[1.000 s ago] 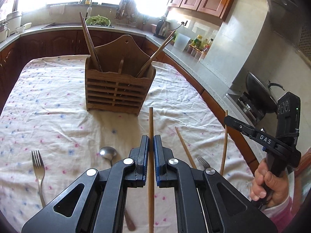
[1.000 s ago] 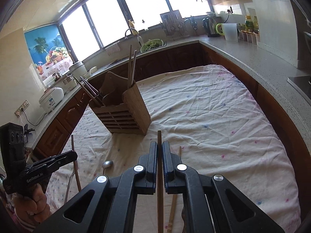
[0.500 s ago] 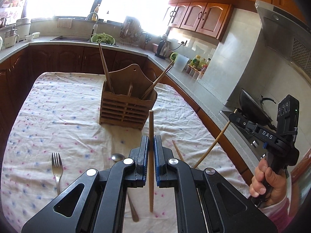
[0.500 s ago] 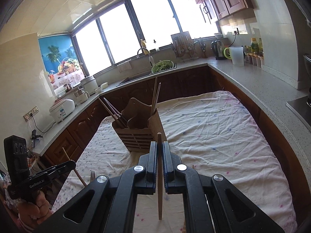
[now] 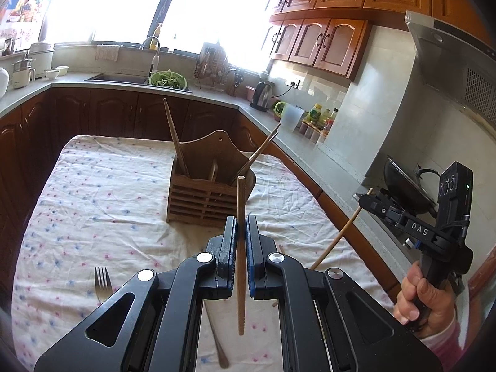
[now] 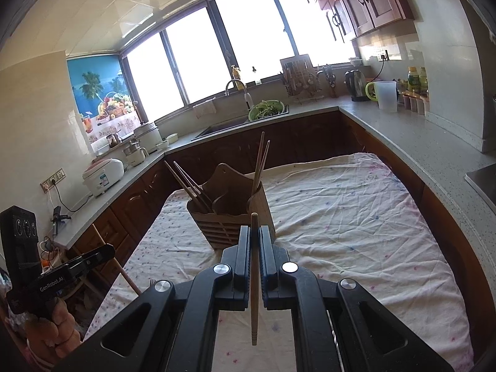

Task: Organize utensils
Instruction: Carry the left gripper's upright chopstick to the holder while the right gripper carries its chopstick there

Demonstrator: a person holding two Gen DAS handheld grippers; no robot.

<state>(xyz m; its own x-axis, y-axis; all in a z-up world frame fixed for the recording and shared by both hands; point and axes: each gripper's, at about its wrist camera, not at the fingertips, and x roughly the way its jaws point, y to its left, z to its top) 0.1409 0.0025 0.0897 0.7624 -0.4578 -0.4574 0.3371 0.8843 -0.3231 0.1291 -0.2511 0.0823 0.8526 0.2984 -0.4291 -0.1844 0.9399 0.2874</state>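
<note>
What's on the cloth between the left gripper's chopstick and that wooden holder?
Nothing: in the left wrist view the flowered cloth is bare between the left gripper, shut on a chopstick, and the wooden holder. The fork lies off to the side.

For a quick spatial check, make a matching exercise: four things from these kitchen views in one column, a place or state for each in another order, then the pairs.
Things:
1. left hand-held gripper
2. fork
3. wooden utensil holder
4. green colander

Places or states:
A. standing on the tablecloth, chopsticks leaning in it
B. by the sink on the counter
C. lying flat on the cloth
D. shut on a chopstick

Pairs: 1-D, 2-C, 3-A, 4-B
</note>
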